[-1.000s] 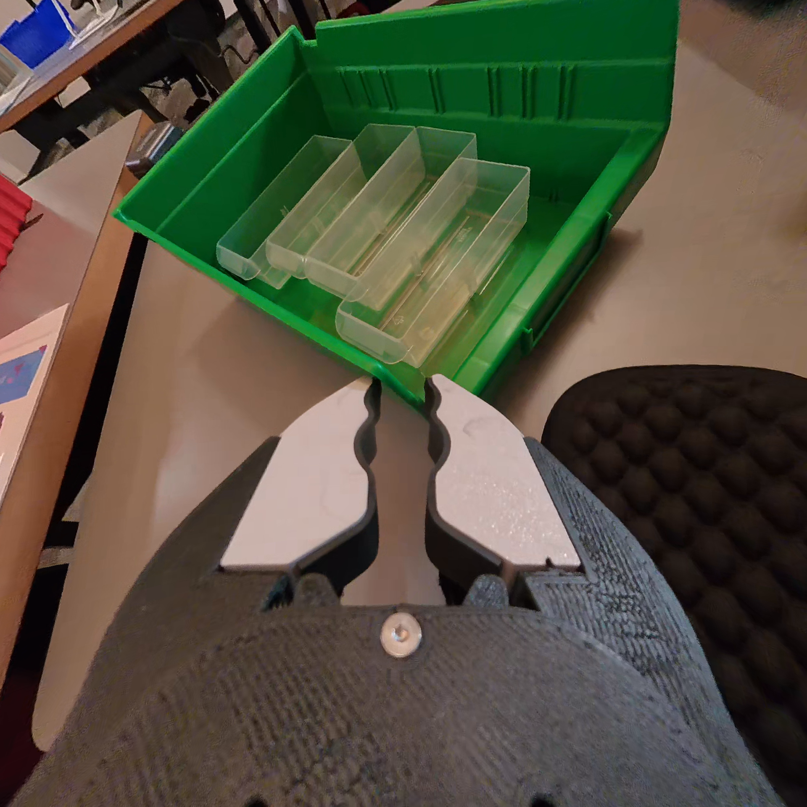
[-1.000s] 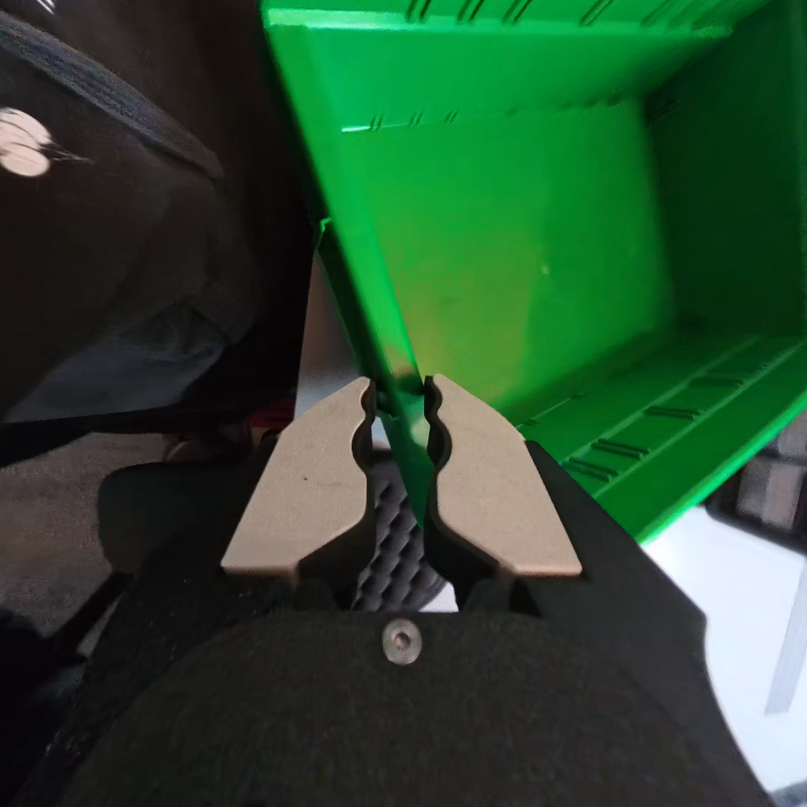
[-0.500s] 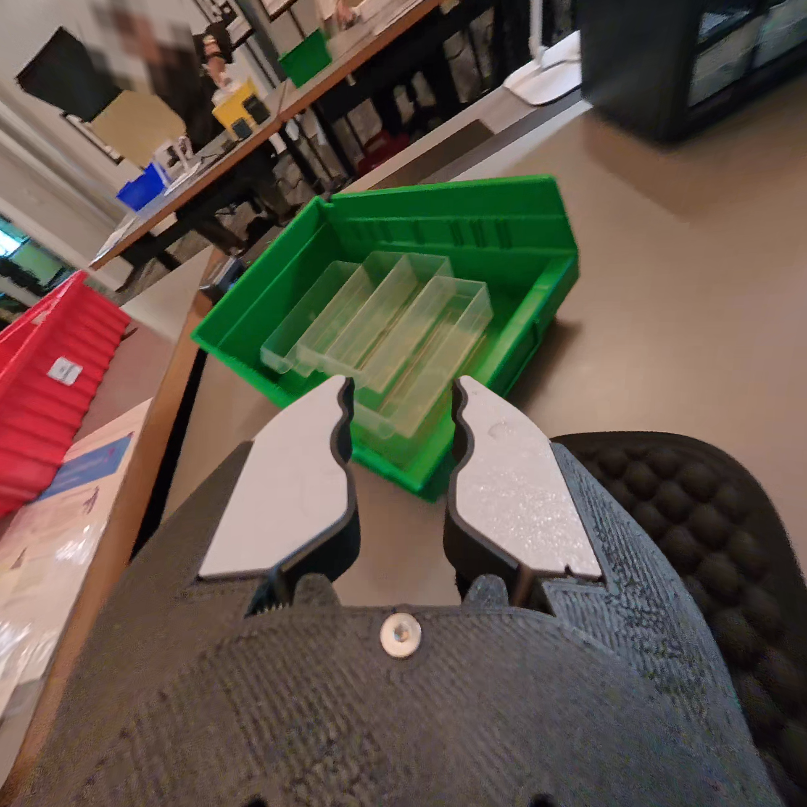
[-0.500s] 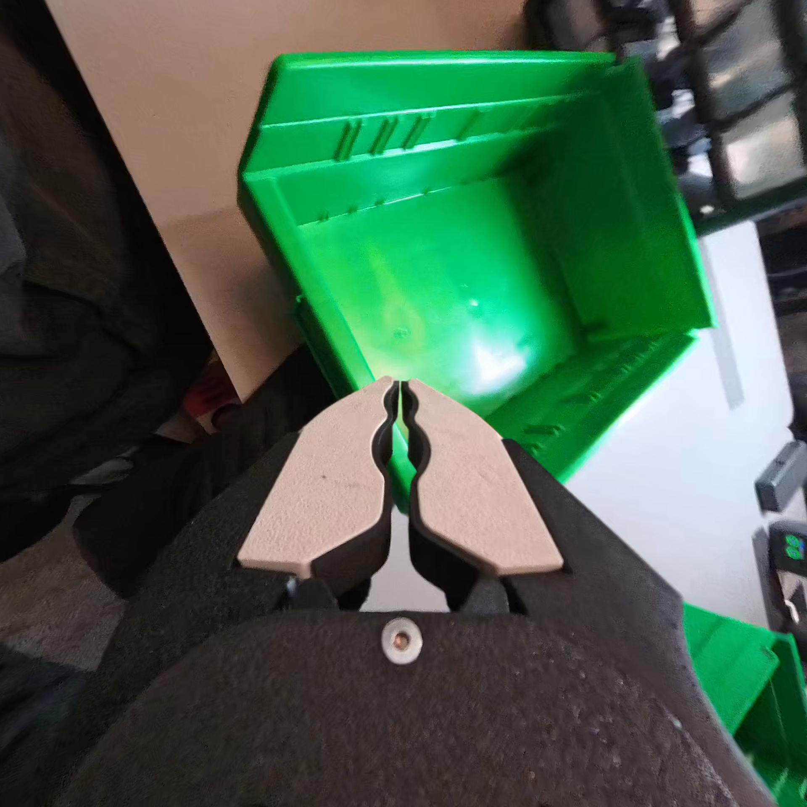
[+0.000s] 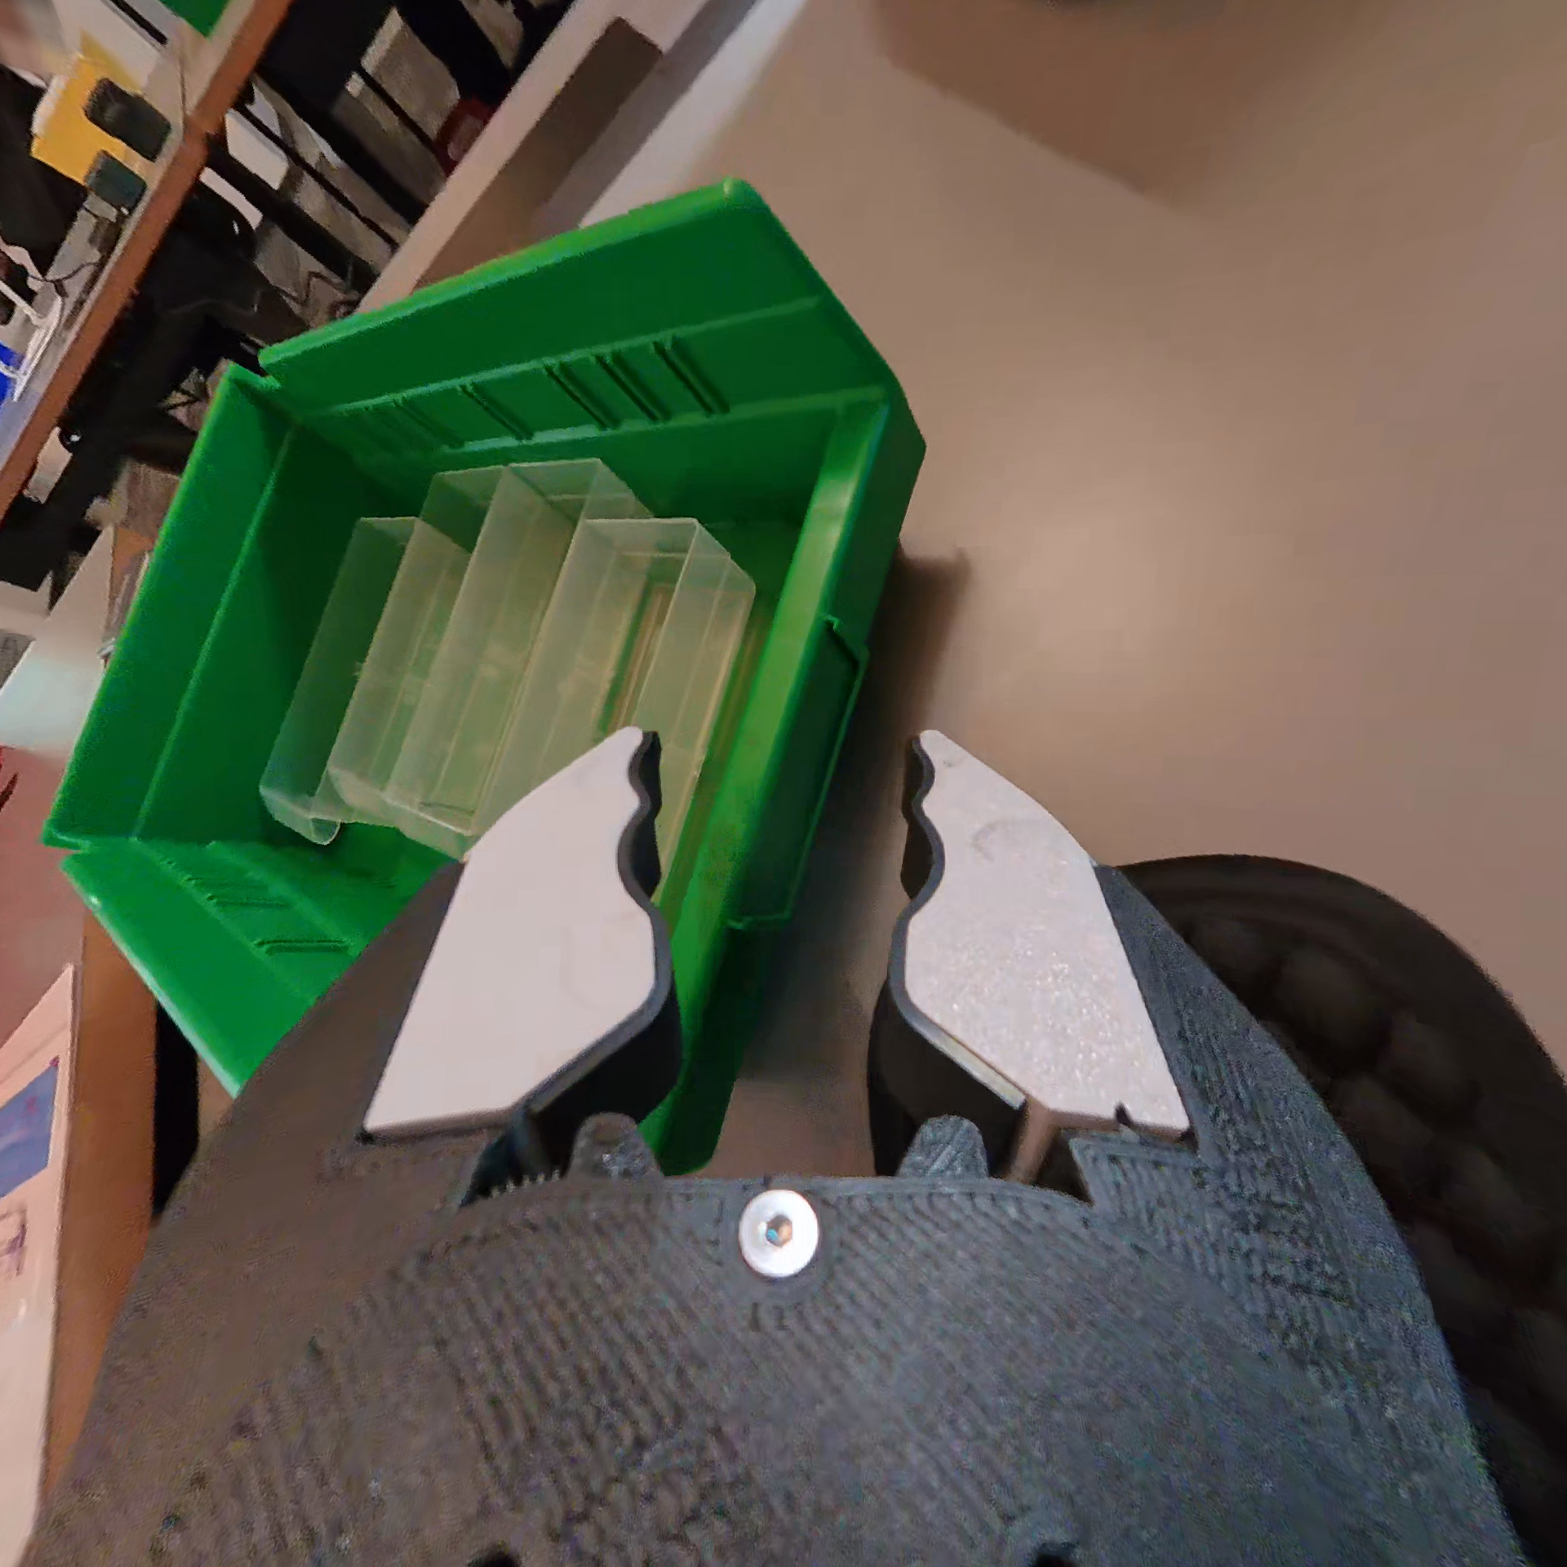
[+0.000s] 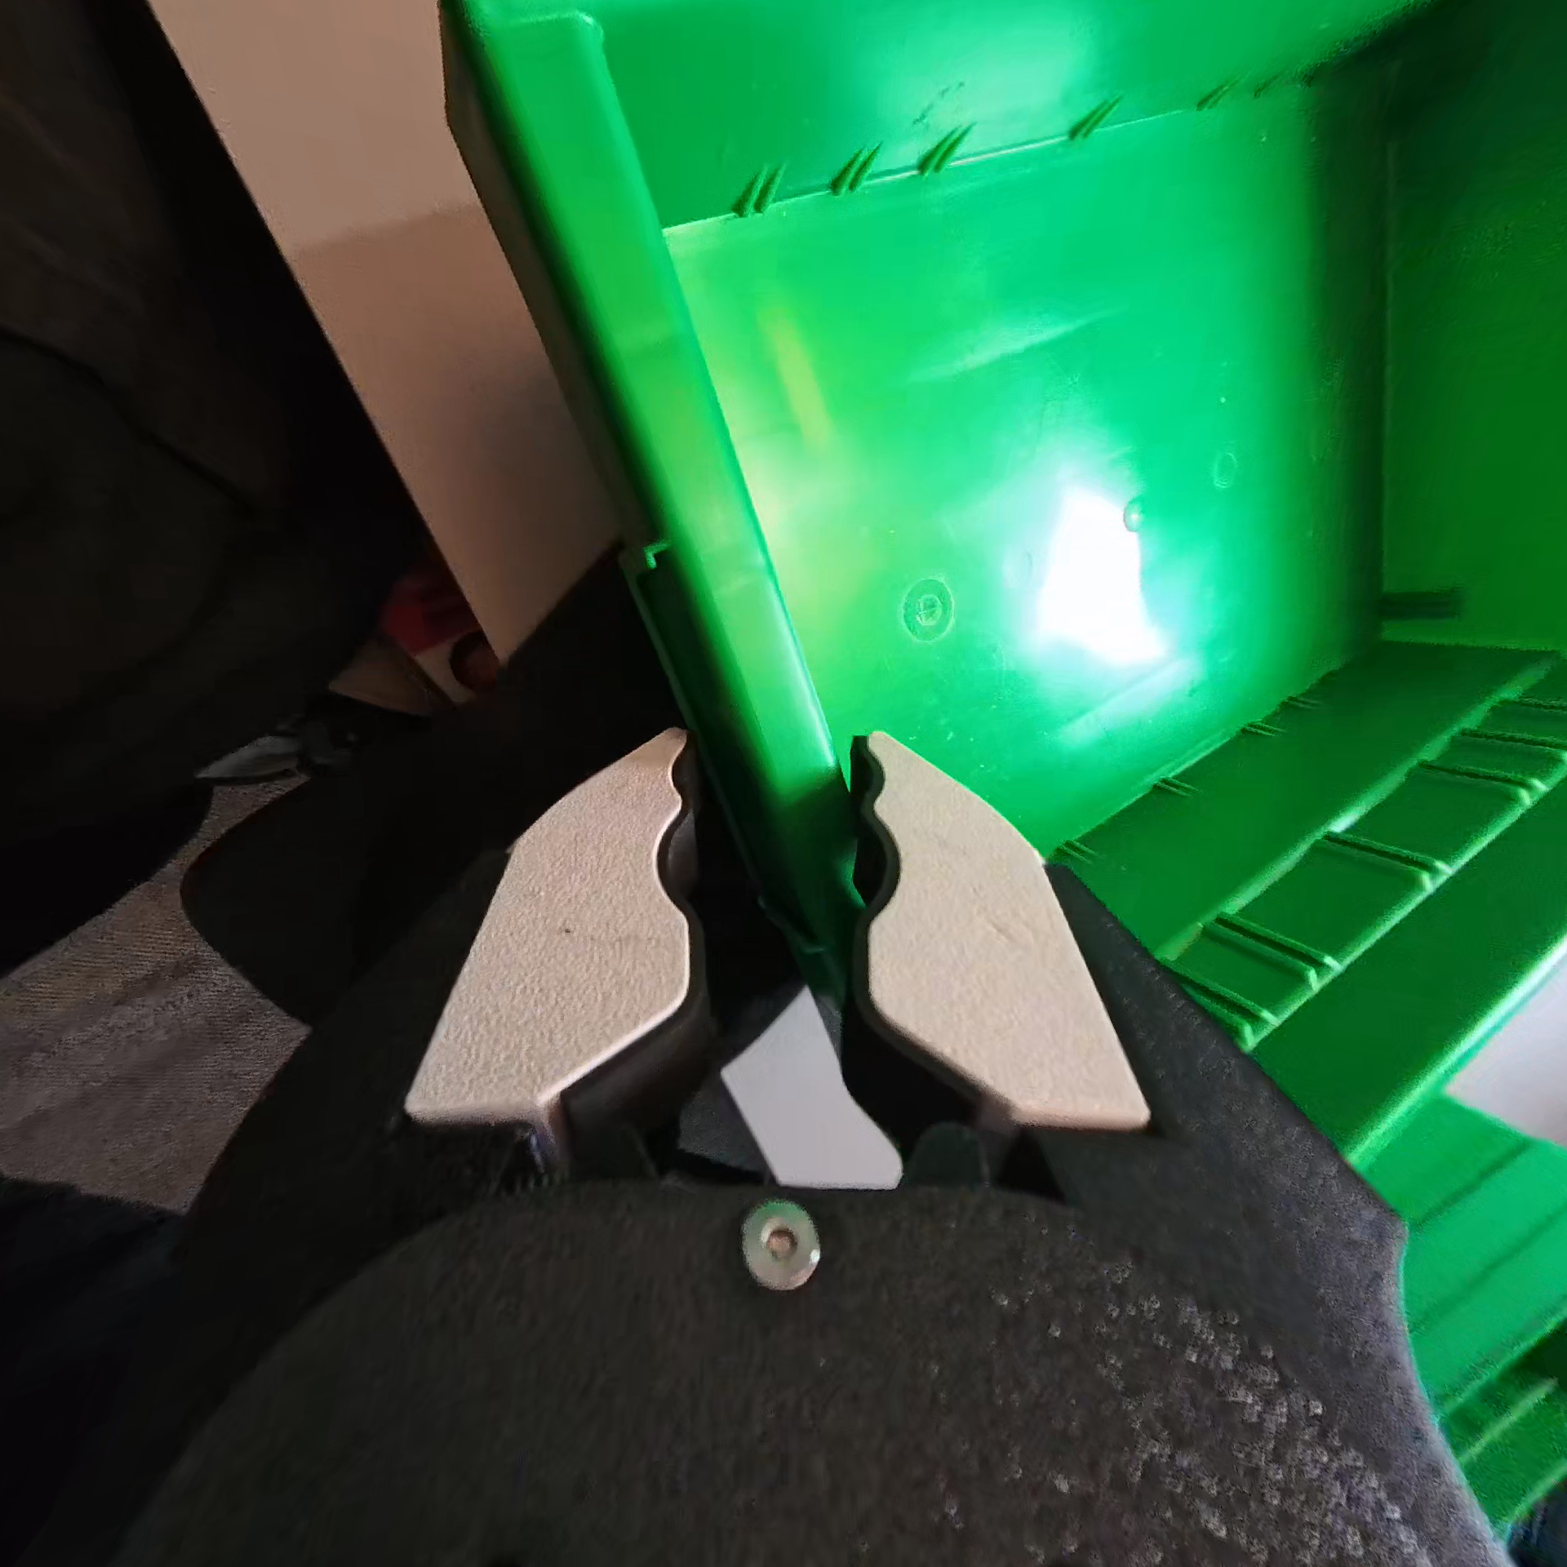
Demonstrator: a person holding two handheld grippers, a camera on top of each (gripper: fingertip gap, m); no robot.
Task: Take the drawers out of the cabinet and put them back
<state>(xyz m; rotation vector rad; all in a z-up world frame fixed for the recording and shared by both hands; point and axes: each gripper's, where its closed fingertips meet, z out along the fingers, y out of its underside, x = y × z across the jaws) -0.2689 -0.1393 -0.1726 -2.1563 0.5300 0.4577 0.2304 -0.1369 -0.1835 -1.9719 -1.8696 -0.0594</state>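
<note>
The left gripper (image 5: pixel 784 750) hangs at frame centre, jaws spread, over a glossy green bin (image 5: pixel 856 526) holding ribbed clear drawers (image 5: pixel 509 661). The right gripper (image 6: pixel 772 746) straddles an empty green bin's wall (image 6: pixel 678 475), barely parted; whether it grips is unclear.

My left wrist feed was evenly lit and warm, with a soft shadow along the right side of the green bin (image 5: pixel 856 526) on the desk (image 5: pixel 1229 475). The shelves in the upper left were smeared by blur, and straight edges bowed towards the frame's borders. My right wrist feed was harsher: a white glare patch burned out the floor of the empty green bin (image 6: pixel 1094 593), while the left side sat in deep shadow, slightly soft.
</note>
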